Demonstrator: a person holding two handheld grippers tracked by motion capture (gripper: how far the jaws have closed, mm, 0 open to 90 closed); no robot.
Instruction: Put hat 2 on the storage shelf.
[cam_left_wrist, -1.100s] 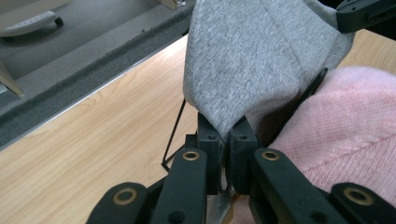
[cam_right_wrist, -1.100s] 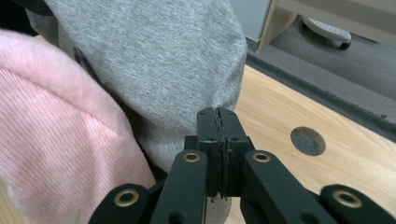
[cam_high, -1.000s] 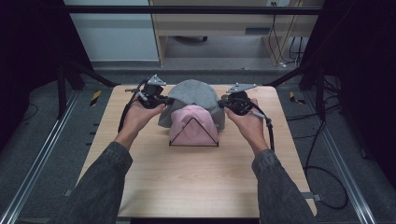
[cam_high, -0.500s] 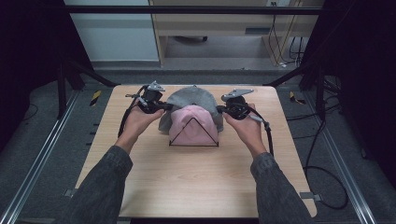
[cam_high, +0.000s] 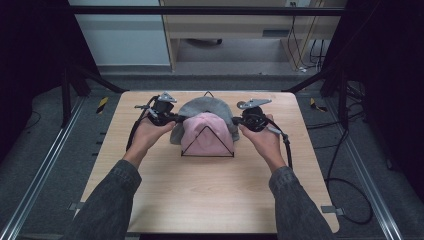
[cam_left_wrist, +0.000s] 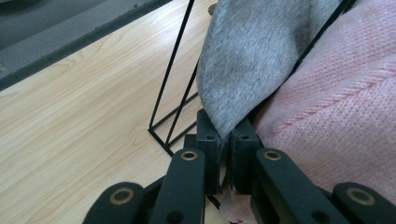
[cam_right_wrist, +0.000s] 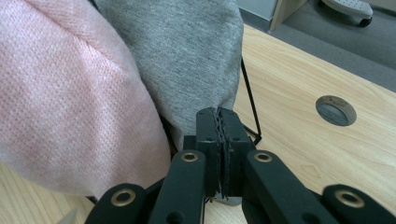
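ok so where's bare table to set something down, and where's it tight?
Free: the near half of the table, between the forearms below the wire stand; also the left and right edge strips outside each hand. Crowded: the far centre, where the grey hat and pink hat sit on the stand with the left gripper and right gripper at their sides.

- A light wooden table (cam_high: 210, 185) stood on grey carpeted floor (cam_high: 45, 165).
- Metal rails (cam_high: 30, 200) ran alongside it.
- Black curtains (cam_high: 30, 45) hung on both sides.
- A pale wooden desk (cam_high: 235, 25) stood beyond, with cables (cam_high: 300, 35) dangling.
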